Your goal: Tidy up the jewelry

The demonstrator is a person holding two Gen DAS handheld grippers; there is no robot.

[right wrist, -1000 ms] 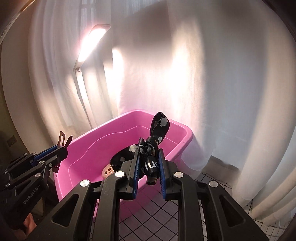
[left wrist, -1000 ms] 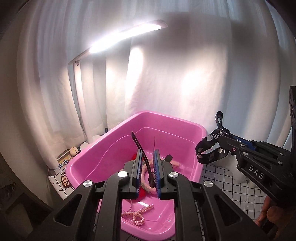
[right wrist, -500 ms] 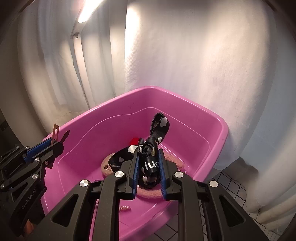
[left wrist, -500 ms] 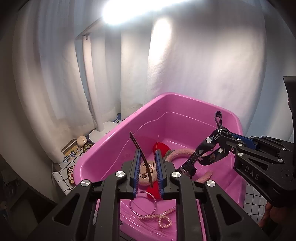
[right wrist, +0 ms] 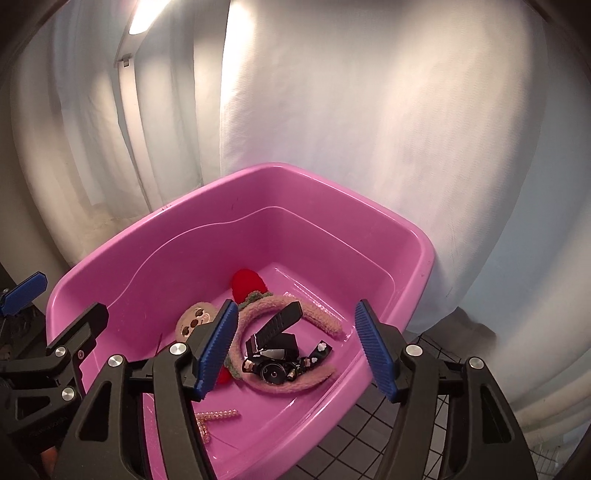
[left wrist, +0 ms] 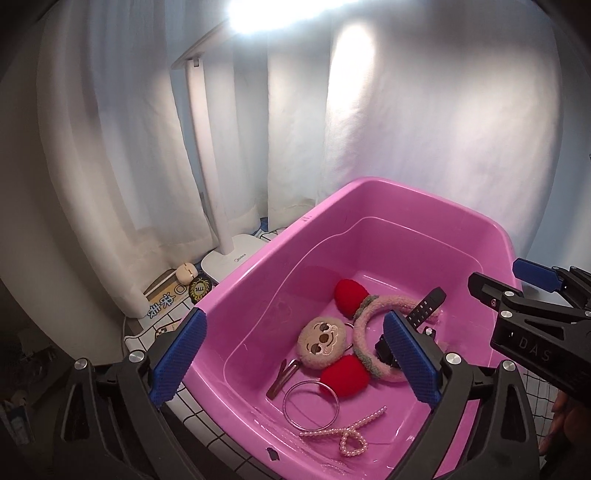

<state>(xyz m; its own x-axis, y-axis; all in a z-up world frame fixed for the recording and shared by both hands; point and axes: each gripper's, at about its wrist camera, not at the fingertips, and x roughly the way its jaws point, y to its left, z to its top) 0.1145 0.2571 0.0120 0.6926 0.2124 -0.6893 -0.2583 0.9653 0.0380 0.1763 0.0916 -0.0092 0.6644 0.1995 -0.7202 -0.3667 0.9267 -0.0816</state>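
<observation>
Glossy plastic tub [left wrist: 258, 295] – fuzzy cloth headband [left wrist: 364, 325] – shiny metal ring [left wrist: 311, 404].

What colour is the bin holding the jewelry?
Pink bin, plain all over; the right wrist view shows it best.

Light source: desk lamp [left wrist: 295, 14] at the top of both views, head blown out to white glare.
Curtain [left wrist: 424, 129]: bright hot patches, grey folds between.
Pink tub [right wrist: 332, 206]: evenly lit, sharp, faint sheen.
Edges: strong fisheye bending, dark vignetted corners.
Blur: none noticeable.
</observation>
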